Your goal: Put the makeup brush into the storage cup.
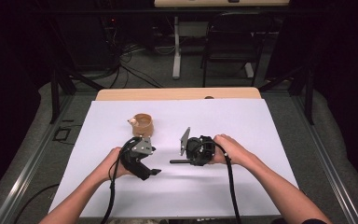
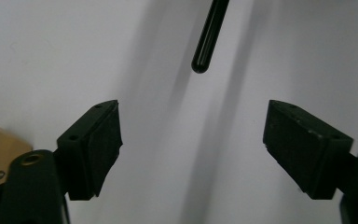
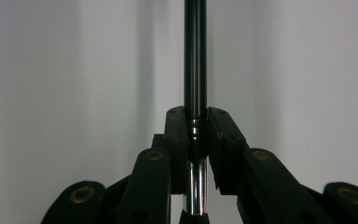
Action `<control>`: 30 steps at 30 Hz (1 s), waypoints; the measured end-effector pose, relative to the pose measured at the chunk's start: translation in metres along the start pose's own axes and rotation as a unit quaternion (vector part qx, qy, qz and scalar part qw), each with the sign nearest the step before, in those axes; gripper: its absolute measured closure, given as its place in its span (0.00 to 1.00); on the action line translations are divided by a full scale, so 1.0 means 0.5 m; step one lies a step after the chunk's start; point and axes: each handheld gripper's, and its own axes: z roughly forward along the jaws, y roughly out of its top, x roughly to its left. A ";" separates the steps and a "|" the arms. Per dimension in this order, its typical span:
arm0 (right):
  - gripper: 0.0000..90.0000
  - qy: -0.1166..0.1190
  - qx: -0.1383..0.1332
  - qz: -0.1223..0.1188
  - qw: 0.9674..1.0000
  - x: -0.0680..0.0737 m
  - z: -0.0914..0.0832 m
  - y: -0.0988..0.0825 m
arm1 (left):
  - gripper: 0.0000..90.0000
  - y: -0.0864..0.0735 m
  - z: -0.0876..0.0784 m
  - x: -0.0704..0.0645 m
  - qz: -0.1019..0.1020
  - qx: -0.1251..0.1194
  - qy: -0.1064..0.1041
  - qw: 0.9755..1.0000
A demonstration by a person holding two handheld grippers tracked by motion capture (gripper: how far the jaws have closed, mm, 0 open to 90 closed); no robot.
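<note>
A slim black rod (image 1: 177, 162) with a chrome band lies level just above the white sheet, pointing left. My right gripper (image 1: 193, 161) is shut on it. In the right gripper view the rod (image 3: 195, 56) runs straight up from between the closed pads of that gripper (image 3: 196, 121). My left gripper (image 1: 154, 171) sits to the left of the rod's tip, and its jaws stand open. The left gripper view has the rod's rounded tip (image 2: 207, 39) ahead of the left gripper (image 2: 193, 144), with nothing between the pads. A brown ring-shaped roll (image 1: 143, 124) stands behind the left hand.
A white sheet (image 1: 242, 121) covers most of the wooden table (image 1: 177, 94). The brown roll's edge (image 2: 0, 149) is close to the left jaw in the left gripper view. A dark chair (image 1: 233, 42) and cables lie beyond the table's far edge.
</note>
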 end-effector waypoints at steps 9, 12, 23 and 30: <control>0.87 0.000 0.004 -0.015 1.000 0.008 0.005 0.018 | 0.46 0.016 0.030 0.004 0.009 0.013 -0.024 1.000; 0.87 -0.001 0.004 -0.020 1.000 0.011 0.007 0.024 | 0.53 0.022 0.041 0.004 0.010 0.019 -0.032 0.999; 0.87 -0.007 0.009 -0.033 0.999 0.019 0.005 0.031 | 0.76 0.031 0.065 0.003 0.012 0.019 -0.058 0.998; 0.87 -0.008 0.008 -0.033 0.999 0.022 0.003 0.033 | 0.83 0.031 0.070 0.005 0.014 0.025 -0.074 0.997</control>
